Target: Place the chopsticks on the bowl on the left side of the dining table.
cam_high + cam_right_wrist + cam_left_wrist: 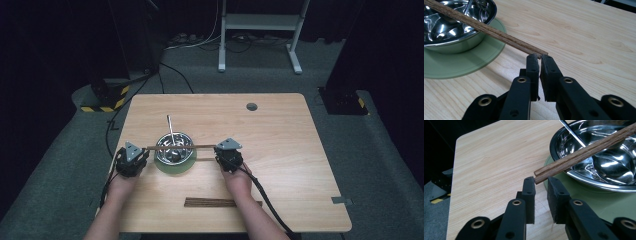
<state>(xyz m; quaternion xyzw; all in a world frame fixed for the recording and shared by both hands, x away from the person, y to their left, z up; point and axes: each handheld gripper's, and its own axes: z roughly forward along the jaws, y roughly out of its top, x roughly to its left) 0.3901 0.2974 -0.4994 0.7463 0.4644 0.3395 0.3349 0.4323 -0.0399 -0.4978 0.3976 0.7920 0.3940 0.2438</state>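
The right tool (540, 57) has its jaws pressed nearly together on one end of a pair of wooden chopsticks (486, 28), pinching the tip right at the jaw ends. The left tool (541, 180) stands with its jaws a little spread, the other end of the chopsticks sitting just at the gap between them; whether the pads actually bear on the wood I cannot tell (the end seems to touch the left-hand pad and clear the other).

From above, the chopsticks (181, 146) run as one straight bar between the left tool (134, 159) and the right tool (228, 155), long axis crosswise on the worktop (280, 150), spanning the rim of a steel bowl (174, 148). The bowl stands on a green plate (175, 168) and holds a metal spoon (171, 131) whose handle leans away from the person.

So the coming move likely turns on that axis: the sticks lie level over the bowl, each end at one tool, and both hands are about equally near. A second bundle of sticks (210, 202) lies on the worktop nearer the person, beside the right forearm.
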